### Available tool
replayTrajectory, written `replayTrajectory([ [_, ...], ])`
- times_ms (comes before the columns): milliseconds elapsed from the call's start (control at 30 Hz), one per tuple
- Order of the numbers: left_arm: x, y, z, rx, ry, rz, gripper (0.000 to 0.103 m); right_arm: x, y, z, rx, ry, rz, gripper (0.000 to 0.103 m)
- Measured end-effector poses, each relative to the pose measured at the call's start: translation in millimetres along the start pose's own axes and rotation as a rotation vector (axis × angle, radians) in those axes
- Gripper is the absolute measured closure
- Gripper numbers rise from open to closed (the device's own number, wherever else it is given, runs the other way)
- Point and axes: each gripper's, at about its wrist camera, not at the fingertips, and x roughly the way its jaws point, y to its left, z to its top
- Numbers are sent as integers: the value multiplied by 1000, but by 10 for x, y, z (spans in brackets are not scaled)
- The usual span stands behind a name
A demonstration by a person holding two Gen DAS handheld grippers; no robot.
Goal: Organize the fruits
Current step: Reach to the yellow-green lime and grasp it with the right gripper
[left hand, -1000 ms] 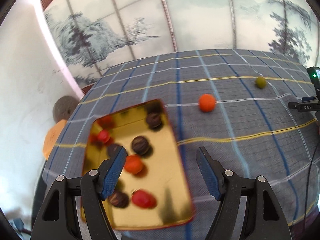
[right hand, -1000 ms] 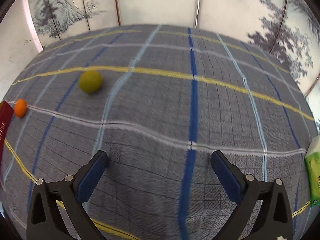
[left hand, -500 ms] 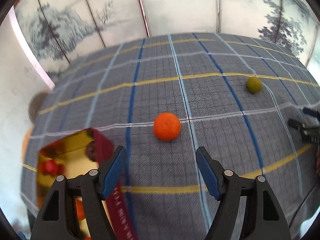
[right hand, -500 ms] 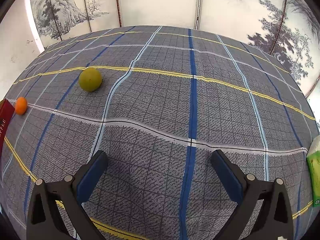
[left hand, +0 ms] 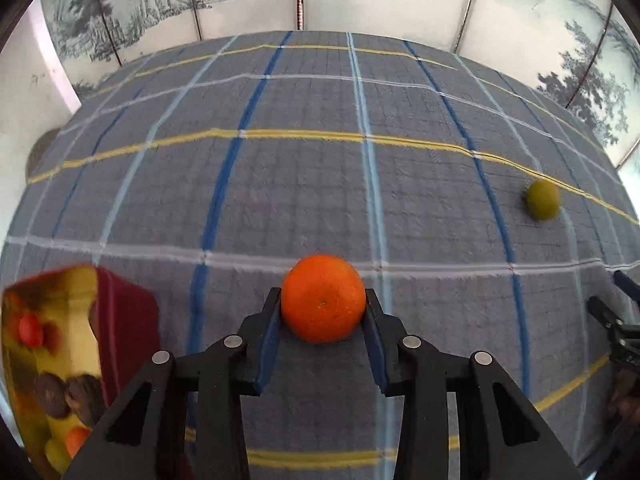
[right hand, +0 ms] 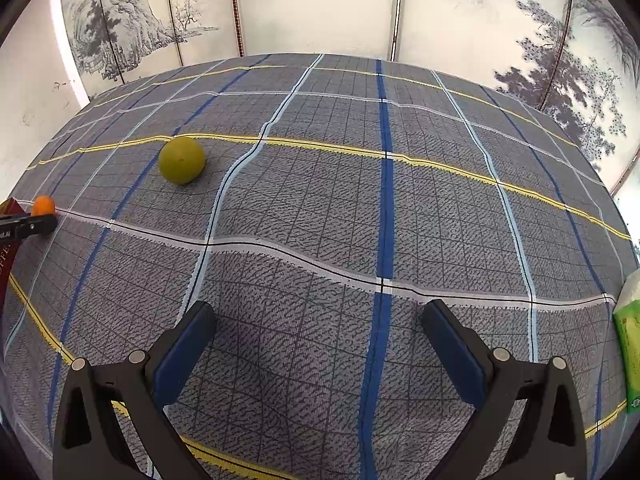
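An orange (left hand: 323, 298) sits on the checked tablecloth between the blue pads of my left gripper (left hand: 323, 294). Its jaws are closing and both pads touch the fruit's sides. From the right wrist view the same orange (right hand: 43, 205) shows at the far left, with a left fingertip (right hand: 28, 226) beside it. A green round fruit (right hand: 182, 160) lies alone on the cloth, also seen far right in the left wrist view (left hand: 542, 200). My right gripper (right hand: 319, 307) hovers open over bare cloth, nothing between its fingers.
A gold tray with a dark red wall (left hand: 124, 320) holds several red, orange and dark brown fruits at the lower left. A green packet (right hand: 630, 344) lies at the table's right edge. A painted folding screen stands behind the table.
My left gripper swung from over the tray to the right and down onto the orange, and its jaws closed in on it. The right gripper stayed put.
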Motion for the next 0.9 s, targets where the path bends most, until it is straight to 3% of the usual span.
replayTrajectory([
  [67, -123, -42, -130, -43, -7, -60, 64, -31, -22, -1, 20, -15, 38, 1],
  [167, -304, -138, -310, -57, -30, -105, 64, -210, -32, 36, 56, -111, 190, 4],
  [300, -558, -323, -548, -25, -41, -158, 64, -214, 317, 267, -98, -128, 286, 4],
  [500, -818, -428, -690, 35, -85, -146, 64, 143, 719, 682, -226, -122, 274, 8],
  [567, -881, -441, -715, 46, -98, -144, 64, 270, 750, 810, -225, -102, 263, 22],
  [700, -966, -446, -761, 72, -122, -138, 64, 503, 811, 935, -231, -59, 250, 25],
  [733, -969, -445, -756, 75, -125, -137, 64, 552, 807, 924, -235, -43, 244, 30],
  [800, -987, -433, -766, 78, -130, -134, 64, 571, 857, 932, -260, -49, 212, 42],
  [833, -996, -422, -772, 75, -132, -134, 64, 555, 851, 920, -263, -56, 211, 60],
  [867, -1005, -411, -780, 71, -133, -134, 64, 535, 858, 915, -262, -58, 222, 71],
  [900, -1027, -386, -793, 62, -137, -133, 64, 513, 868, 898, -259, -52, 225, 71],
])
